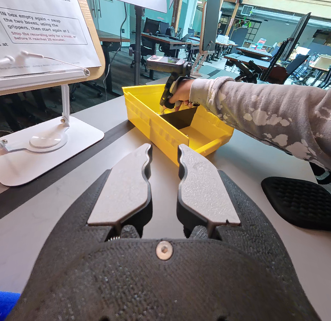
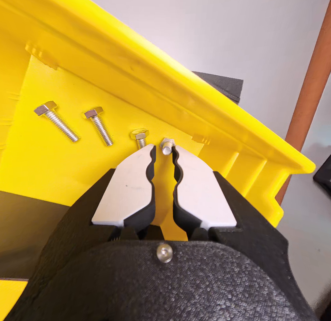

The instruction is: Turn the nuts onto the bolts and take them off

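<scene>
A yellow bin (image 1: 155, 131) stands on the grey table, split by a black divider (image 1: 179, 118). My left gripper (image 1: 164, 146) is open and empty, low over the table just in front of the bin. My right gripper (image 1: 163, 109), held by a hand, reaches down into the bin's far compartment. In the right wrist view that gripper (image 2: 164, 146) is open, its tips on either side of the end of a bolt (image 2: 166, 148) lying against the bin wall (image 2: 161, 79), with a hex part at its far end. Three more bolts (image 2: 56, 121), (image 2: 99, 126), (image 2: 139, 136) lie to its left.
A white document stand (image 1: 44, 138) with a paper sheet stands at the left. A black tape stripe (image 1: 71, 161) runs across the table. A black mesh pad (image 1: 300, 203) lies at the right. The person's sleeve (image 1: 259, 115) crosses above the bin's right side. About 40 centimetres separates my left fingertips from my right. The black tape stripe (image 1: 71, 161) is closer to my left gripper, around 25 centimetres from its tips; the right tips are 35 centimetres off.
</scene>
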The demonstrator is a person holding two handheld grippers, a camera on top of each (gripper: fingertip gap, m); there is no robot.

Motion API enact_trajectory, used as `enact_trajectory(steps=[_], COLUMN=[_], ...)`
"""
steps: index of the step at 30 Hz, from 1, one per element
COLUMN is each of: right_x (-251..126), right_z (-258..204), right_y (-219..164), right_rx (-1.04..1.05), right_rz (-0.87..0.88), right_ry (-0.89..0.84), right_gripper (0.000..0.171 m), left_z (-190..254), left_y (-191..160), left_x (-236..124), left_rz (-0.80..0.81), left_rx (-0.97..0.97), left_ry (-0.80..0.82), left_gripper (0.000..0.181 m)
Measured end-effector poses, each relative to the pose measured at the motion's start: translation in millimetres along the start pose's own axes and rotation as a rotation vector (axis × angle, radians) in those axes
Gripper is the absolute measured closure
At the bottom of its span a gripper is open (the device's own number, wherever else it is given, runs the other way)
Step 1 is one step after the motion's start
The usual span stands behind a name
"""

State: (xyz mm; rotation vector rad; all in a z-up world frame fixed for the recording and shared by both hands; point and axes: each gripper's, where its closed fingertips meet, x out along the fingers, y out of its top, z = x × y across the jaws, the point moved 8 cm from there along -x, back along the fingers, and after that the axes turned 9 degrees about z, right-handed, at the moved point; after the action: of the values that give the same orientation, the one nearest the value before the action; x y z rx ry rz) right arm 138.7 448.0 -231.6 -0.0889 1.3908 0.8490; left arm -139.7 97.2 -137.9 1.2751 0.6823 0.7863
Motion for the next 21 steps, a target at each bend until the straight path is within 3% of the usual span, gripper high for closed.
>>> enact_trajectory(steps=[4, 11, 16, 21], right_x=[-27.3, -136.7, -200.2, -203.1], right_z=[-1.8, -13.6, -47.7, -85.3], right_y=[7.3, 6.1, -52.2, -133.8], right_rx=[-0.025, -0.148, -0.294, -0.505], right_rz=[0.095, 0.536, 0.755, 0.738], right_ry=[0.054, 0.189, 0.346, 0.387], right_gripper=[0.148, 0.145, 0.143, 0.138], left_z=[-4.0, -5.6, -11.1, -31.6], left_y=[5.1, 13.5, 29.8, 29.2], left_x=[-5.6, -13.0, -33.2, -73.6], left_rz=[0.031, 0.06, 0.052, -0.09], left_rx=[0.0, 0.004, 0.066, 0.092], left_ry=[0.024, 0.045, 0.101, 0.197], left_gripper=[0.155, 0.154, 0.152, 0.143])
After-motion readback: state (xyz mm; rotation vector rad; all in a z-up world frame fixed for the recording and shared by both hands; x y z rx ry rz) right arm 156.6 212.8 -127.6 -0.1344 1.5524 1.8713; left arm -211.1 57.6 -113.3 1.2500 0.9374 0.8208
